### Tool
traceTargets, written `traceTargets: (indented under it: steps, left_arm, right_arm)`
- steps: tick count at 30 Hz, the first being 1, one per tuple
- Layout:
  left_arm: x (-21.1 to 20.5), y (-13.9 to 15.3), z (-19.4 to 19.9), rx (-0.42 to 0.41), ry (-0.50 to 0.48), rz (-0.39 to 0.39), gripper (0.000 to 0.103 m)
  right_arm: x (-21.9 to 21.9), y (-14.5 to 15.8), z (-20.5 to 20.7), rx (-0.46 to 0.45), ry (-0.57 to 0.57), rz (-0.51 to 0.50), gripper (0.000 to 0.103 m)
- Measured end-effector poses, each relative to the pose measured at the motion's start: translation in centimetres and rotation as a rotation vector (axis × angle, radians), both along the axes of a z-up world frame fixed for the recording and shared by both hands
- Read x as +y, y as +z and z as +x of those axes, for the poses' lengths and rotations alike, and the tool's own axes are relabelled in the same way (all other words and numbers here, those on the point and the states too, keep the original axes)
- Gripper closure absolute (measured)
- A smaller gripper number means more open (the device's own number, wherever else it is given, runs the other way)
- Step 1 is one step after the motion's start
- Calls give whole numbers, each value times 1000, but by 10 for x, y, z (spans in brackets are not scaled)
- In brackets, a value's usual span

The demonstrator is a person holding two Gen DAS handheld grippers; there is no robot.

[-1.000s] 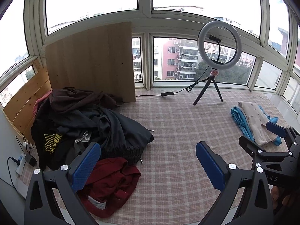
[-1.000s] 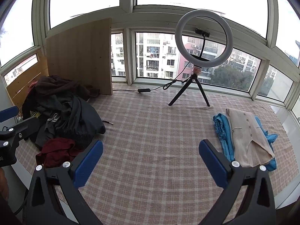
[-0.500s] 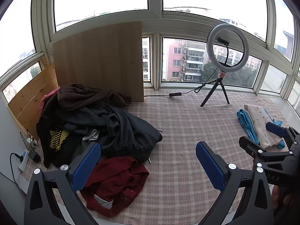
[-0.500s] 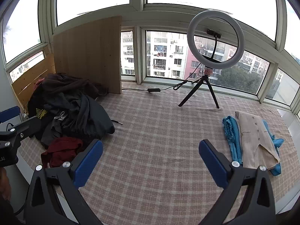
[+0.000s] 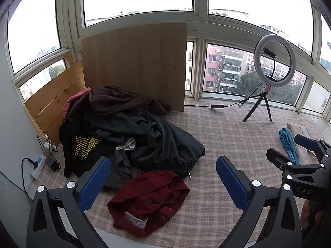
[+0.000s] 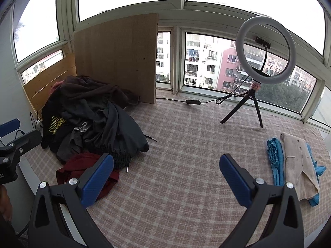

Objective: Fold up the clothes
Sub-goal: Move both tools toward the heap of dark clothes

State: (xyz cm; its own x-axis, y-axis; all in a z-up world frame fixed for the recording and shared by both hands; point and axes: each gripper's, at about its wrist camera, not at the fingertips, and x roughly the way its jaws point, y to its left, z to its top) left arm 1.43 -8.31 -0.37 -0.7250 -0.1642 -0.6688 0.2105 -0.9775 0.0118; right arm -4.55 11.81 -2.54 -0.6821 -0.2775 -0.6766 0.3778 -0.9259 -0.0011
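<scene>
Left gripper [image 5: 163,177]: jaws standing wide apart, holding nothing, hovering above the checked cloth [image 5: 227,136] with its blue pads [image 5: 94,183] clear of all fabric. In its own view a maroon garment [image 5: 149,194] is showing between the fingers.

Right gripper [image 6: 166,174]: jaws likewise spread wide, gripping nothing, hanging over a bare stretch of cloth [image 6: 182,144]. It is appearing at the right edge of the left view [image 5: 298,150], beside the left gripper.

Clothes pile [image 5: 128,132]: a dark, crumpled heap lying at the left of the cloth, against a wooden board [image 5: 134,66]. It has no clear long axis. One black piece is showing a yellow print [image 5: 83,146].

Maroon garment: lying bunched at the pile's near edge, touching it, a grey band turned toward the camera.

Folded stack [image 6: 298,165]: a beige buttoned garment lying on a blue one at the right, well apart from the pile. Its long axis is running from near edge toward window.

Ring light [image 6: 264,49]: standing upright on a tripod by the window, between pile and stack.
</scene>
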Motion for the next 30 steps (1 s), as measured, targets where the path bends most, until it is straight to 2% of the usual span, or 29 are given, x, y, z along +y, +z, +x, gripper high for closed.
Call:
traceTargets:
  steps: [10,17,19,23,27,30]
  left_arm:
    - [-48,1,-4,-4,85,-24,1]
    - [-85,1,-8,8,128,-46,1]
    - [-98,-1,-10,7,141,-37,1]
    - [-127,-12,-13,-13,173,-38,1]
    - [-153,-31,-17,-53,186,-27,1]
    - [-167,-49,-21,-94,183,0,1]
  right_arm:
    - [-50,4,-28,15,97,-20,0]
    - [-91,-1,-53,4,225,-77,0]
    - [-104,-8,-59,-18,267,-83,0]
    - [-127,-33,-75,-70,281,-33,0]
    - [-146,-65,-96,-126,288,30,0]
    - [-158,-87,-110,-122,292,88,0]
